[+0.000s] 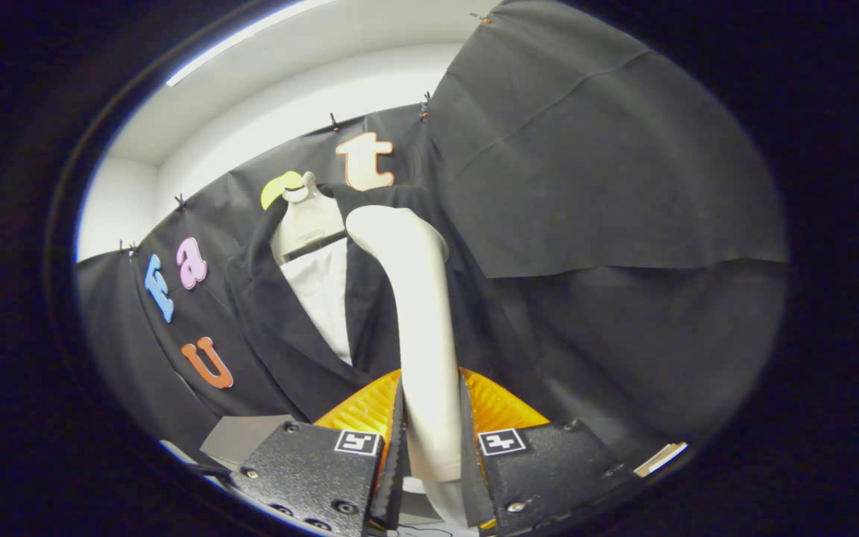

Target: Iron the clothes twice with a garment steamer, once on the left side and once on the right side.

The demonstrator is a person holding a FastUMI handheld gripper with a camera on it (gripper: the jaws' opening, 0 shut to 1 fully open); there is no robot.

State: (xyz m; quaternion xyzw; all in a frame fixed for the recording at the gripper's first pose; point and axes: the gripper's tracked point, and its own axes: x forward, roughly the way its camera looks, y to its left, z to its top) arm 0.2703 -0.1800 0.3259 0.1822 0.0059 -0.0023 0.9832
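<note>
A: Backdrop: black cloth wall under a white ceiling. Item one?

B: Garment steamer (426, 328), white, upright, its handle pinched between both fingers (394, 455) of the gripper (429, 447); head raised just in front of the clothes.

A: Item two?

B: Dark jacket (280, 335) over a white shirt (321, 291), hung on a pale mannequin (303, 216) beyond the fingers, steamer head near the right lapel.

A: Risks on file?

B: Likely two. Smooth handle may twist in the grip if the head drags on the cloth; a pass straying to the centre would leave one side unsteamed.
</note>
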